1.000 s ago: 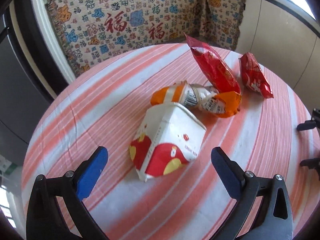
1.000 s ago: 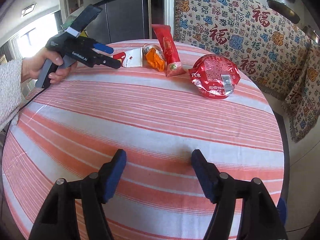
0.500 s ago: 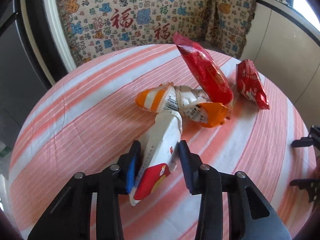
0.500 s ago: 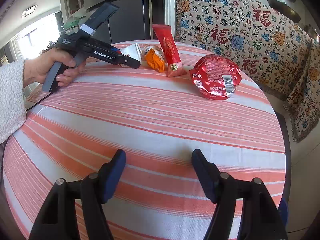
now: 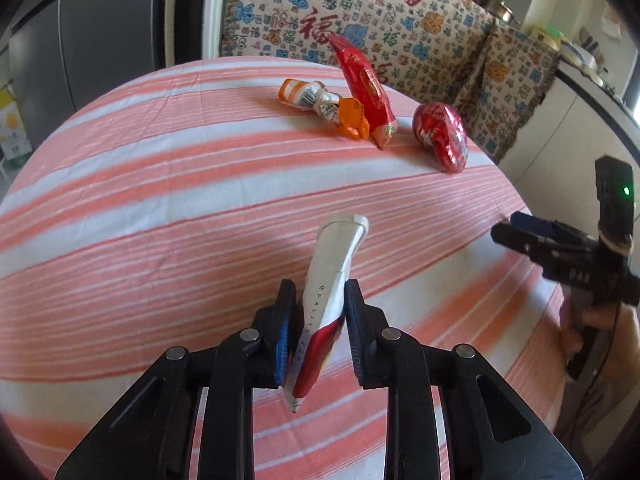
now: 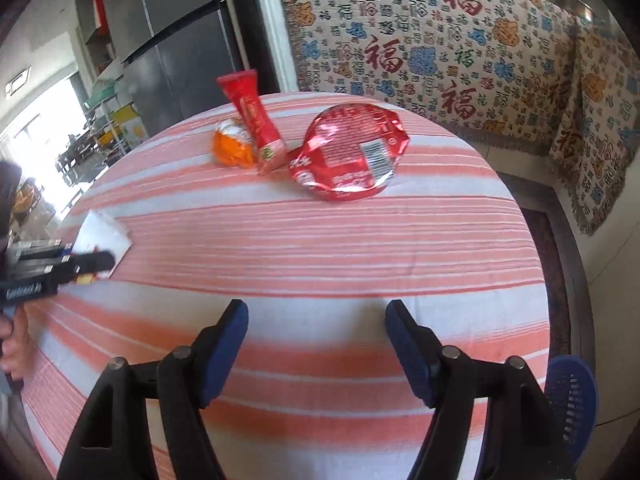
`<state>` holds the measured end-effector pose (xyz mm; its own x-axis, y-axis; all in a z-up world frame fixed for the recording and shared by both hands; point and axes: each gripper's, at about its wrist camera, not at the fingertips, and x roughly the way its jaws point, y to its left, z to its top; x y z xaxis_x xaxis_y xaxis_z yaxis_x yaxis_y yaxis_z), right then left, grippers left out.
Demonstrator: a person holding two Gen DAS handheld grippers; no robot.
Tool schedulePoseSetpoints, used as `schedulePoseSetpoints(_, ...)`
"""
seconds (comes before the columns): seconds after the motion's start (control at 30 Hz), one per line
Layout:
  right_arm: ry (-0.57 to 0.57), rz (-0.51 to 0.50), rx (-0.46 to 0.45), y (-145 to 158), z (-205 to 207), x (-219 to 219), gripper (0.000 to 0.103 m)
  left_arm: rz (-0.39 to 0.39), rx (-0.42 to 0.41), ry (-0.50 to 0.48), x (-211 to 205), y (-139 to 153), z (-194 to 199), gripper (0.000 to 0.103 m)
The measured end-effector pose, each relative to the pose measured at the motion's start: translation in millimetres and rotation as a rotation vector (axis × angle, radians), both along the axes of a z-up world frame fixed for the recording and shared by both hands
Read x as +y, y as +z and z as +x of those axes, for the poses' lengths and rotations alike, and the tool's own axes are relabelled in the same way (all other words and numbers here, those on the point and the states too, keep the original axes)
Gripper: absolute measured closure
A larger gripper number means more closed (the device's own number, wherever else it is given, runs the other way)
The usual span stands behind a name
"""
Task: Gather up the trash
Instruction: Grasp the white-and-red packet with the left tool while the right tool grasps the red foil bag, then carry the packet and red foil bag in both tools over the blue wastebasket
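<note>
My left gripper (image 5: 318,316) is shut on a squashed white and red paper cup (image 5: 334,264), held above the round striped table (image 5: 160,208); the same cup (image 6: 102,236) shows at the left of the right wrist view. At the table's far side lie an orange wrapper (image 5: 320,106), a long red packet (image 5: 366,88) and a round red foil lid (image 5: 442,136). My right gripper (image 6: 316,344) hovers over bare cloth near the front edge, its jaws opening with nothing between them. The red lid (image 6: 348,156), red packet (image 6: 256,120) and orange wrapper (image 6: 234,148) lie ahead of it.
A sofa under a patterned cover (image 6: 460,52) stands behind the table. A grey refrigerator (image 6: 176,60) is at the back left. A blue slotted object (image 6: 570,396) sits beyond the table's right edge. A person's hand (image 5: 592,320) holds the right gripper at the table's right rim.
My left gripper closed on the paper cup, squashing it flat, then carried it away from the other wrappers toward the near side. The right gripper's jaws have spread wider.
</note>
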<state>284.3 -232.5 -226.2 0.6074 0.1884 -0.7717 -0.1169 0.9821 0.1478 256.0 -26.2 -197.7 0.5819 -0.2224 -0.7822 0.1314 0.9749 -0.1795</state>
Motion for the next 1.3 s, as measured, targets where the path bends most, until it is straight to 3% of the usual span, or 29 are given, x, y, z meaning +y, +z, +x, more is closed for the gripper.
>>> schedulePoseSetpoints(0.03, -0.031, 0.005, 0.006, 1.1, 7.9, -4.4, 0.014, 0.013, -0.016, -0.002, -1.4, -1.3, -1.5, 0.079)
schedulePoseSetpoints(0.1, -0.055, 0.04, -0.007, 6.2, 24.1, -11.5, 0.012, 0.036, -0.021, -0.01, -5.5, -1.3, -0.5, 0.078)
schedulePoseSetpoints(0.17, -0.056, 0.084, -0.012, 10.5, 42.6, -14.8, 0.0, 0.036, -0.023, -0.017, -6.8, -2.5, 1.4, 0.077)
schedulePoseSetpoints(0.37, -0.122, 0.11, 0.04, 11.3, 101.9, -5.2, 0.0, -0.044, -0.016, -0.005, 4.0, -3.9, 8.2, 0.078)
schedulePoseSetpoints(0.53, -0.191, 0.102, 0.126, -3.0, 133.9, -1.8, 0.0, -0.011, -0.022, -0.013, 0.4, -3.6, 8.2, 0.077)
schedulePoseSetpoints(0.57, -0.196, 0.08, 0.13, -3.7, 134.7, -1.1, 0.008, -0.009, -0.021, -0.012, 0.1, -3.3, 7.9, 0.077)
schedulePoseSetpoints(0.6, -0.206, 0.057, 0.131, -1.4, 133.3, -0.9, 0.023, -0.011, -0.019, -0.011, 0.3, -2.9, 9.2, 0.077)
schedulePoseSetpoints(0.63, -0.225, 0.041, 0.133, 1.8, 130.0, -1.9, 0.025, -0.012, -0.018, -0.008, 0.5, -2.7, 9.3, 0.078)
schedulePoseSetpoints(0.73, -0.222, 0.082, 0.131, 11.8, 114.1, -7.9, 0.026, -0.025, -0.013, -0.006, -1.9, -2.3, 8.7, 0.078)
schedulePoseSetpoints(0.97, -0.136, 0.046, 0.082, 37.8, 52.0, -19.7, 0.028, -0.014, -0.009, -0.053, -25.7, -1.5, -1.4, 0.079)
schedulePoseSetpoints(1.1, -0.105, 0.023, 0.096, 33.4, 17.0, -27.7, 0.028, -0.026, 0.002, -0.066, -41.0, 0.5, -10.6, 0.079)
schedulePoseSetpoints(1.3, -0.104, 0.077, 0.088, 33.1, -31.6, -35.8, 0.028, -0.046, -0.018, -0.087, -60.8, 16.6, -26.2, 0.079)
